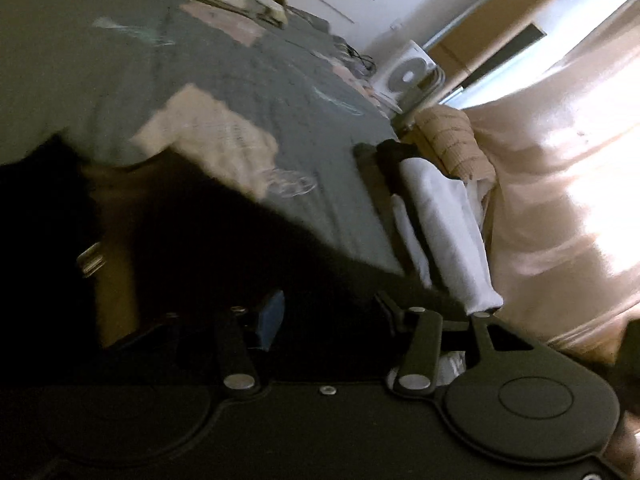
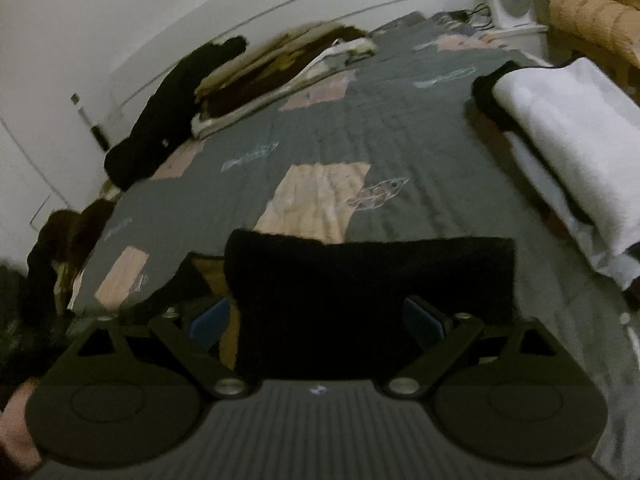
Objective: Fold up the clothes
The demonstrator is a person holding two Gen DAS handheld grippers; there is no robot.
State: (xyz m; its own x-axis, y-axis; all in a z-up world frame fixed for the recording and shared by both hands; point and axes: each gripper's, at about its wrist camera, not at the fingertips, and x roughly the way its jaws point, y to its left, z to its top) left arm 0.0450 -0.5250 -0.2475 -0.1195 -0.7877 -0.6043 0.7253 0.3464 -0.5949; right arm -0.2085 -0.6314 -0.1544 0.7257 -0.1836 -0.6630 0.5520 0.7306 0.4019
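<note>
A grey patchwork bedspread point(image 2: 400, 128) covers the bed, white wall behind. At twelve o'clock from my right gripper point(image 2: 320, 316) lies a black garment point(image 2: 368, 276), folded; my blue pads point(image 2: 424, 316) stand wide on either side of it, not pressing. At two o'clock lies a folded white cloth point(image 2: 568, 148), at eleven a heap of clothes point(image 2: 256, 76). My left gripper point(image 1: 320, 312) is dim and blurred: its jaws look parted, but I cannot tell if they hold anything. A fan point(image 1: 408, 74) stands at one o'clock.
</note>
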